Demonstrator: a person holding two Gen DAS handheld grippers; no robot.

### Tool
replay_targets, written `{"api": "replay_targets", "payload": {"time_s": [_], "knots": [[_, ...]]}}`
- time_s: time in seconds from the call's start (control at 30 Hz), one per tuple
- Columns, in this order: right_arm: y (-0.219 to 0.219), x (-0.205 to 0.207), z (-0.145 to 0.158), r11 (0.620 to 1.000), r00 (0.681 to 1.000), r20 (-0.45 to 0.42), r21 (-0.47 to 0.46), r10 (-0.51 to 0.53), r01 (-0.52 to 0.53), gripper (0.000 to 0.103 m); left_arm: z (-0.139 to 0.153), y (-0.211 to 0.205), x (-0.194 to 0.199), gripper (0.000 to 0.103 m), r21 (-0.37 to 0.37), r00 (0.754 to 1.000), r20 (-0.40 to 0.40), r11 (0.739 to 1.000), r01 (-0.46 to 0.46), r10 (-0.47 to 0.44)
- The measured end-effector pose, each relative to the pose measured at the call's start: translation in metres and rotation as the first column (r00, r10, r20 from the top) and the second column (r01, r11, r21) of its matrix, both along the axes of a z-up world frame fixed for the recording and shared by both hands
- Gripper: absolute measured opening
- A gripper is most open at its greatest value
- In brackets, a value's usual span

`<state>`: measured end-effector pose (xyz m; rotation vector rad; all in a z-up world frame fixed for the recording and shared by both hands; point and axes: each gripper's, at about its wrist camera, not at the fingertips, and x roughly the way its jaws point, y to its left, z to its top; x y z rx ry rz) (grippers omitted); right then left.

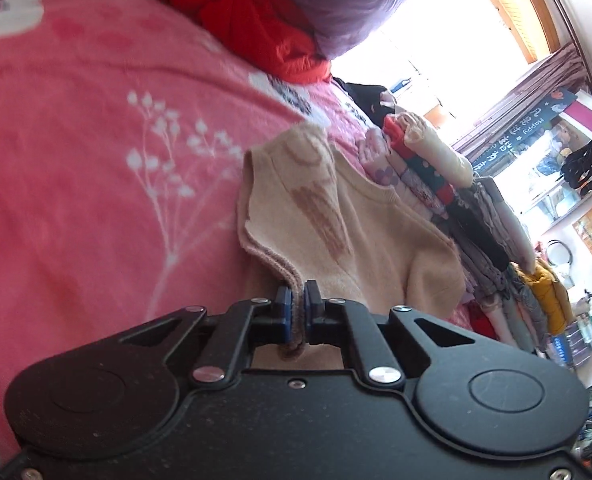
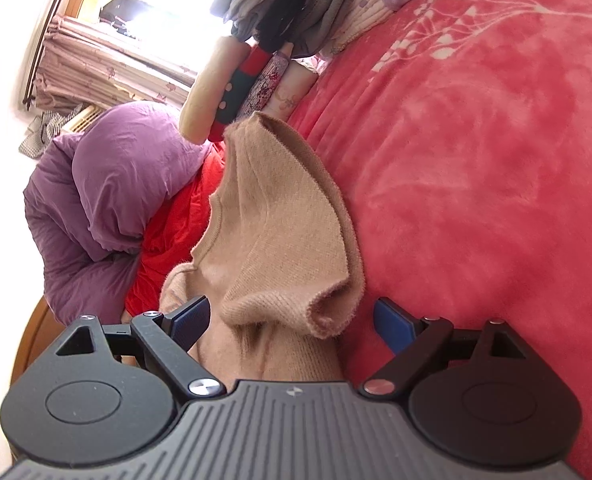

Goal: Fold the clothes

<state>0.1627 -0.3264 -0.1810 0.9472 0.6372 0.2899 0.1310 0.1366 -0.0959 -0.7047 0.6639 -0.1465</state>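
My left tongs [image 1: 298,300] are pinching the edge of the beige sweater [image 1: 347,236]. My right tongs [image 2: 292,320] are standing wide open around its bunched fold. The sweater is lying on the pink bed cover [image 2: 475,180], just beside the folded clothes stack [image 1: 423,168]; wide bare cover is stretching alongside.

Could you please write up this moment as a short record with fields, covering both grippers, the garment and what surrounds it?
garment: beige sweater, partly folded, on the pink blanket
left gripper: jaws shut on the sweater's edge
right gripper: jaws open, a fold of sweater between them, not pinched
nearby: stack of folded clothes beyond the sweater
also on bed: purple quilt over red bedding
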Motion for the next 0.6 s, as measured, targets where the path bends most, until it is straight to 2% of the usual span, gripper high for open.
{"api": "replay_targets", "payload": {"time_s": [0.2,0.3,0.47,0.6], "knots": [[0.005,0.002,-0.001,0.999,1.000,0.006,-0.044,0.011,-0.010,0.089,0.028,0.028,0.013,0.004,0.166,1.000,0.022,0.986,-0.007,0.003],[0.009,0.003,0.001,0.997,1.000,0.012,-0.077,0.022,-0.021,0.091,0.051,0.039,0.025,0.003,0.265,0.999,0.044,0.964,0.002,-0.014],[0.013,0.004,0.002,0.994,0.999,0.017,-0.107,0.035,-0.033,0.093,0.097,0.049,0.051,0.003,0.427,0.993,0.095,0.904,0.019,-0.066],[0.013,0.005,0.002,0.993,0.999,0.017,-0.108,0.039,-0.036,0.093,0.136,0.050,0.074,0.003,0.555,0.979,0.134,0.830,0.052,-0.152]]}}
